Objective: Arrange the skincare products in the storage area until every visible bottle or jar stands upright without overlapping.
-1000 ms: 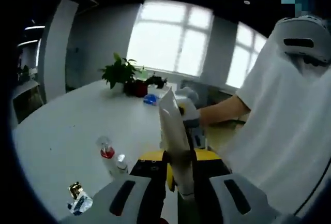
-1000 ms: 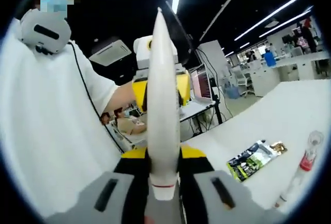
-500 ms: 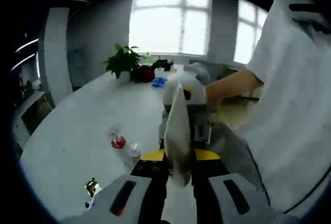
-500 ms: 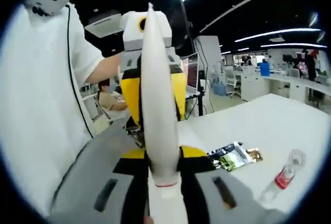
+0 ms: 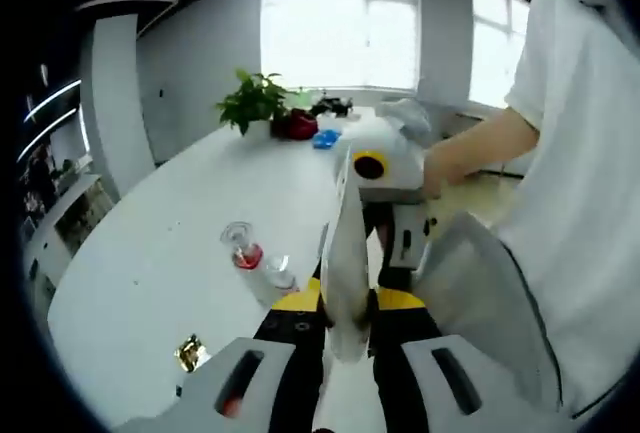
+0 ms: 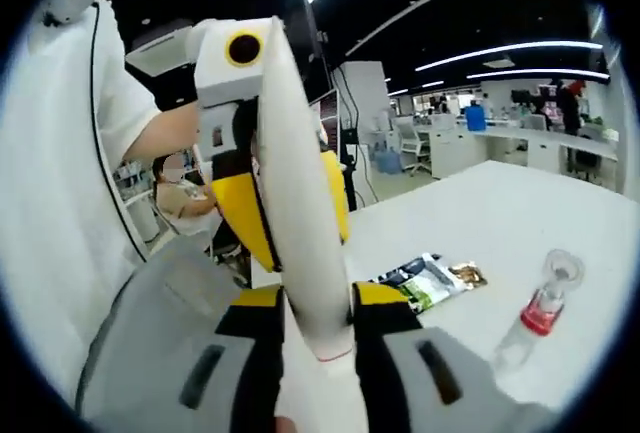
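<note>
No text, label, brand or number can be read on anything here.

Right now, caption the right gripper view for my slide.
Both grippers clamp a white tube above the table, clear bottle lying nearby.

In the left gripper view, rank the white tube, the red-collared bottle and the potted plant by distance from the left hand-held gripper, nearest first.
1. White tube: clamped in the left hand-held gripper.
2. Red-collared bottle: lying on the table, left of it.
3. Potted plant: far end, by the window.
</note>
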